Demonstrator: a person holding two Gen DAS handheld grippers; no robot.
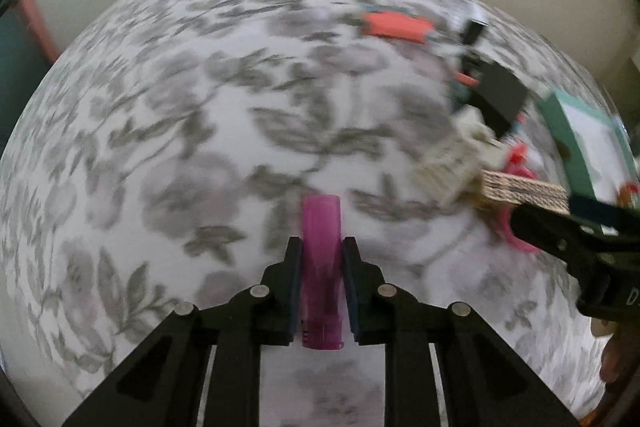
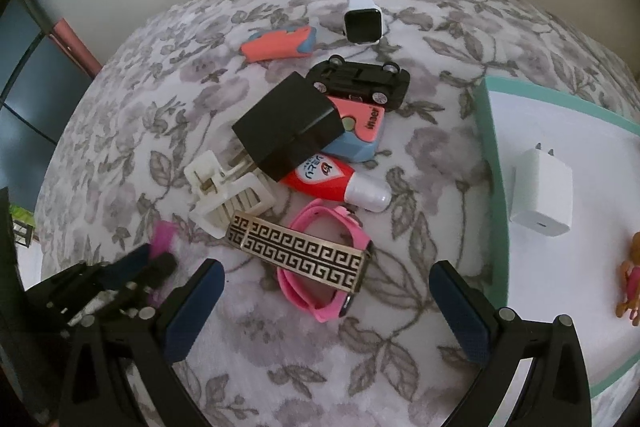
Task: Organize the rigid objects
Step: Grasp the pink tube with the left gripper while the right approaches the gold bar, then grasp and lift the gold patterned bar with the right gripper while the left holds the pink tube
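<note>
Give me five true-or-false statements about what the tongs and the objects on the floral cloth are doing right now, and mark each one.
1. The left tongs are shut on the purple lighter. True.
2. The right tongs grip the pink watch. False: they stand open above it, holding nothing.
3. The white charger lies inside the green-rimmed tray. True.
4. The black charger lies apart from everything else. False: it rests on the pink-and-blue sharpener.
5. The black toy car stands on its wheels. False: it lies on its side.
</note>
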